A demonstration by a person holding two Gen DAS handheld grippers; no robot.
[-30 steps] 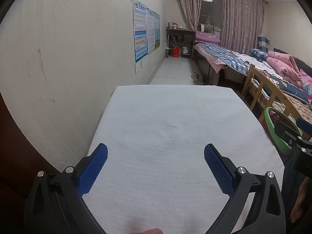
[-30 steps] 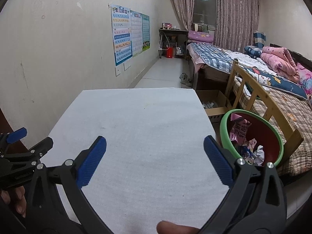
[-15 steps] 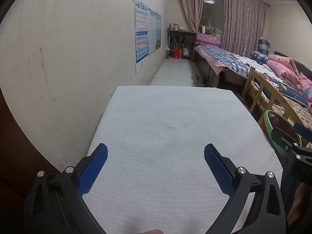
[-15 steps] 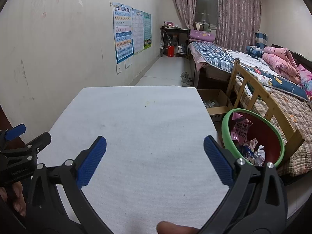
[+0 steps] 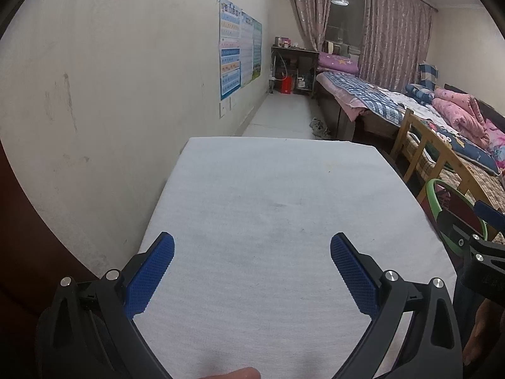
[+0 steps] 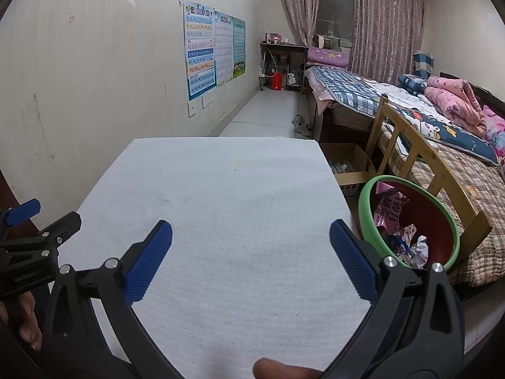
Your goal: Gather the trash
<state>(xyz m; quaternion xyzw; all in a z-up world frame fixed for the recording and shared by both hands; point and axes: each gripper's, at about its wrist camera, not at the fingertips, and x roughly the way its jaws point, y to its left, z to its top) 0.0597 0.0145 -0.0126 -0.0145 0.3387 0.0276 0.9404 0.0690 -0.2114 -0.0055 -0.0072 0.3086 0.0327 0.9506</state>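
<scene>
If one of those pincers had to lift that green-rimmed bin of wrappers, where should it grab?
Probably the green rim of the bin, on the side nearest the table, coming from above with the right gripper: the rim is a thin exposed lip, while the body is too wide.

The left gripper (image 5: 252, 273) has curved black plastic arms ending in blue pads (image 5: 151, 273) with a fine cross-hatched texture. Round silver screw heads sit at the pivots near each pad. The right gripper (image 6: 251, 260) is built the same way: black frame, blue textured fingertips (image 6: 353, 260), silver screws, and triangular cut-outs in the arms.
</scene>
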